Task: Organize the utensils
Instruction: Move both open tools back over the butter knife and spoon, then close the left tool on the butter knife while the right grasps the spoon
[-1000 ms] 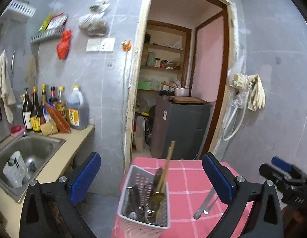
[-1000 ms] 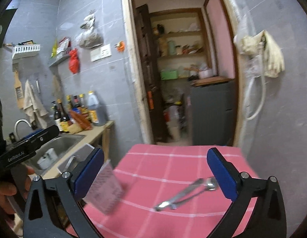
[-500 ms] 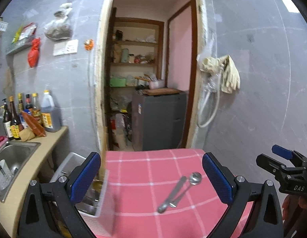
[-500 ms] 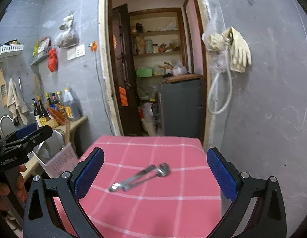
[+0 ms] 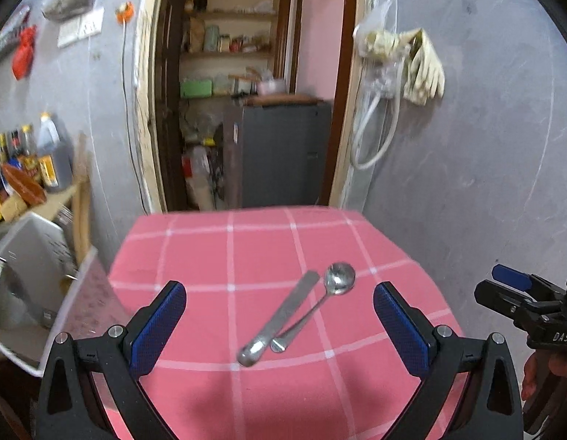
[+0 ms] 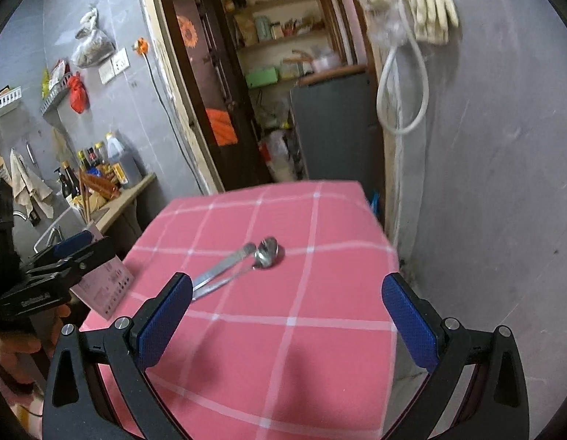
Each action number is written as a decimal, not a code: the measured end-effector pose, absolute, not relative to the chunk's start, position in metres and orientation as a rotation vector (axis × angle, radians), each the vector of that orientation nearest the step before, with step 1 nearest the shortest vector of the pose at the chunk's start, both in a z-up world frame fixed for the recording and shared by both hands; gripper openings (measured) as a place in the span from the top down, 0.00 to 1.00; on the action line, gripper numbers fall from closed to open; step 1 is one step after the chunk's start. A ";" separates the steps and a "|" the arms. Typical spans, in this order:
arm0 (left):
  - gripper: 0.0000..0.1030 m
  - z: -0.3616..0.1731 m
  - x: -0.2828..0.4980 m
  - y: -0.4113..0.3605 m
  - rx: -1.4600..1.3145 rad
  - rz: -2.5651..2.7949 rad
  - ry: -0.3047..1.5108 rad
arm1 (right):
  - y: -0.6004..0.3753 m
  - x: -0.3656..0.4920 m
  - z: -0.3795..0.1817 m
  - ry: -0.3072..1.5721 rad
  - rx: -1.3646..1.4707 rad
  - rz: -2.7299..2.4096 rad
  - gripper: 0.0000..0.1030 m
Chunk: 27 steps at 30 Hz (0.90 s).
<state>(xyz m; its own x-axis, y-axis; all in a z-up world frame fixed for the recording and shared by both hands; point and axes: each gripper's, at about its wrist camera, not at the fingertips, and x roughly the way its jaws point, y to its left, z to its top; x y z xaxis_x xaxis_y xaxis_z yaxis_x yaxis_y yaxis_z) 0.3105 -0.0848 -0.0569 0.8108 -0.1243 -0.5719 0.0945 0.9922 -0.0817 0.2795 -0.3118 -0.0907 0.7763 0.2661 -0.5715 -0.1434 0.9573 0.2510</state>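
Left gripper (image 5: 280,315) jaws wide apart, nothing btwn the pads; open air fwd down to the pink tablecloth (image 5: 247,249). Spoon (image 5: 320,300) and flat utensil (image 5: 280,319) lie touching, just ahead of it. Obstacles: white utensil basket (image 5: 30,278) close on its left, grey wall (image 5: 467,146) right of table, right gripper (image 5: 522,300) off to its right.

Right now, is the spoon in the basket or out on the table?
Out. The spoon lies flat on the pink cloth beside another utensil, apart from the basket at the table's left edge.
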 end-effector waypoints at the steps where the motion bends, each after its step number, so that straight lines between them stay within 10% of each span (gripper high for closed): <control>1: 0.00 -0.063 0.316 -0.086 -0.054 -0.119 0.632 | -0.312 0.283 -0.097 0.657 0.203 0.232 0.02; 11: 0.23 -0.125 0.372 -0.077 -0.104 -0.137 0.833 | -0.291 0.339 -0.159 0.791 0.240 0.363 0.47; 19: 0.46 -0.163 0.396 -0.080 -0.082 -0.200 0.977 | -0.266 0.391 -0.190 0.887 0.270 0.423 0.66; 27: 0.48 -0.165 0.399 -0.089 -0.005 -0.254 1.008 | -0.251 0.418 -0.208 0.934 0.297 0.442 0.75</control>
